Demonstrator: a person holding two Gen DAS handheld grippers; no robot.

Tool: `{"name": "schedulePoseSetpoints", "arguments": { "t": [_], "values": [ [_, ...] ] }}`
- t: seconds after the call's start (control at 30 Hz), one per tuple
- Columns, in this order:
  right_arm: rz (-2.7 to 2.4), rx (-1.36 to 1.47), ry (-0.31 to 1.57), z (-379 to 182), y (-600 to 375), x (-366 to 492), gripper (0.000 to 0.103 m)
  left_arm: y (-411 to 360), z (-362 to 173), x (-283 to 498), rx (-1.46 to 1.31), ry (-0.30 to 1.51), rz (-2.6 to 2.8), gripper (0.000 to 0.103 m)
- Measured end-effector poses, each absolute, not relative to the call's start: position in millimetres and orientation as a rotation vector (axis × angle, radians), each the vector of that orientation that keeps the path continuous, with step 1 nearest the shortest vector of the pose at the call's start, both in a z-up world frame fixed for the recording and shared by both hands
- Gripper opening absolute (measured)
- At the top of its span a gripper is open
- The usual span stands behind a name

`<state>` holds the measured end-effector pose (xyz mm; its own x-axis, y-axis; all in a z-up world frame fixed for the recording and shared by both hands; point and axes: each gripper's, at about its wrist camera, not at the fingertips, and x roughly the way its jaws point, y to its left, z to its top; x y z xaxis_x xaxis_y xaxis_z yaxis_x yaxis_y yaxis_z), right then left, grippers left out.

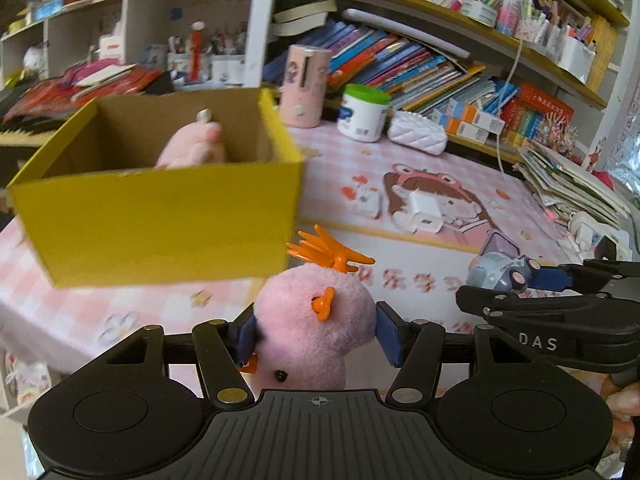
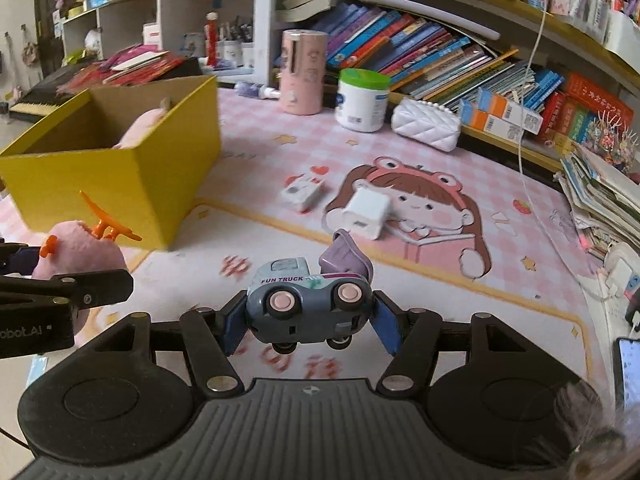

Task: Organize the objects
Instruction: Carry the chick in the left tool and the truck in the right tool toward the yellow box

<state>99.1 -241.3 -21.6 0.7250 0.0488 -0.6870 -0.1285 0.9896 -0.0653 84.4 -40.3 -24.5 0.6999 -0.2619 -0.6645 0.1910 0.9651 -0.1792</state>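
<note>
The left claw [image 1: 316, 338] is clamped on a fluffy pink plush chick with an orange plastic comb and beak [image 1: 316, 320], its blue pads pressing into the toy's sides and lifting it off the pink checked cartoon-print table mat [image 1: 440, 168]. Ahead of this claw and to its left sits an open yellow cardboard box [image 1: 160, 220], with another pink plush toy [image 1: 192, 148] lying inside. The right claw [image 2: 306, 322] grips a small grey toy truck with pink wheel hubs and a purple tipper [image 2: 308, 300], held on its side between the pads, clear of the mat. Ahead of the right claw, a white square charger plug [image 2: 368, 212] and a small white patterned block [image 2: 302, 194] lie on the mat, while farther off stand a green-lidded white tub [image 2: 362, 100], a pink cylindrical canister [image 2: 302, 72] and a white quilted pouch [image 2: 426, 122].
</note>
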Motion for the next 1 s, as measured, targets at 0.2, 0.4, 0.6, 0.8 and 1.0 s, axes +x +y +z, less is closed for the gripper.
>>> {"name": "schedulePoseSetpoints", "arguments": {
  "t": [0.2, 0.4, 0.6, 0.8, 1.0],
  "values": [
    [0.137, -0.13, 0.761, -19.9, -199.9, 70.1, 0.061, 2.2, -24.2, 58.5, -0.122, 0.755, -0.208, 0.058],
    [0.187, -0.125, 0.765, -18.6, -162.5, 45.1, 0.061, 37.2, -21.9, 36.9, -0.127, 0.751, -0.181, 0.058],
    [0.216, -0.106, 0.784, -23.2, -133.3, 23.7, 0.061, 62.8, -20.3, 16.5, -0.115, 0.739, -0.177, 0.058],
    [0.231, -0.093, 0.782, -25.2, -110.2, 7.2, 0.061, 84.7, -17.9, 0.3, -0.111, 0.726, -0.156, 0.058],
    [0.252, -0.095, 0.769, -23.4, -92.3, -4.5, 0.061, 99.9, -14.4, -11.4, -0.113, 0.71, -0.14, 0.058]
  ]
}}
